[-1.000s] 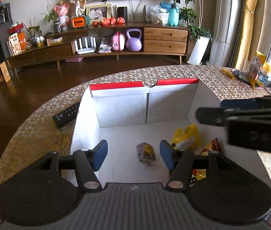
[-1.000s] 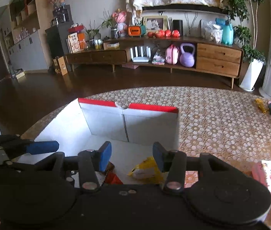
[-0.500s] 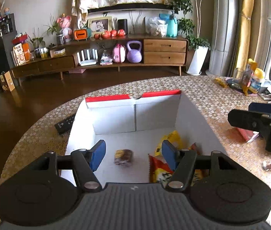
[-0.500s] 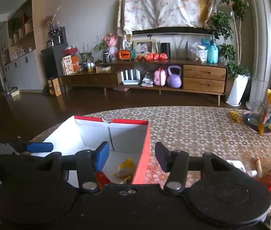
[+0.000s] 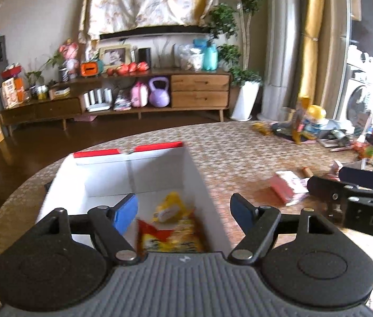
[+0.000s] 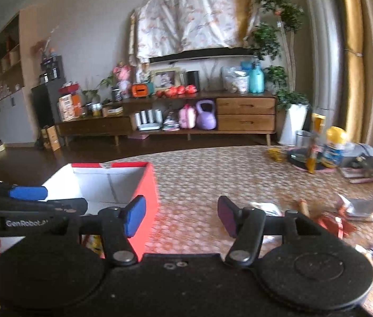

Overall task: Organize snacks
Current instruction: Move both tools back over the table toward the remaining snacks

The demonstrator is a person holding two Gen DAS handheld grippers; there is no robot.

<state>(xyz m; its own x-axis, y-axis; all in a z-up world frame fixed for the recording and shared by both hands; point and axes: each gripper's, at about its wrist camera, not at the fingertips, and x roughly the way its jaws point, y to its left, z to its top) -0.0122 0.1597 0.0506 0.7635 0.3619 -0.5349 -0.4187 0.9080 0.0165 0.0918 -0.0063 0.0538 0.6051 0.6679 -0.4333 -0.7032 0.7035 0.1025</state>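
A living room with a long wooden sideboard (image 6: 191, 121) lies behind a round table (image 5: 228, 155) under a patterned cloth, where snacks are being sorted into a red-rimmed white box (image 5: 202, 182). Both grippers are swinging away from the box toward loose packets at the right of the table. The left gripper (image 5: 183, 212) has just been opening its jaws – they stand spread, nothing between the pads. The right gripper (image 6: 178, 215) has likewise been widening and is empty, hanging over bare cloth just beside the box's red wall. The step in hand looks like the next pickup: best to keep the jaws wide, come down over one packet – the pink-and-white packet (image 5: 287, 185) lies nearest the left gripper – and close across its flat body, not a corner. Inside the box, a yellow bag (image 5: 169, 207) rests against the right wall, touching a red-and-yellow packet (image 5: 170, 237) in front of it.
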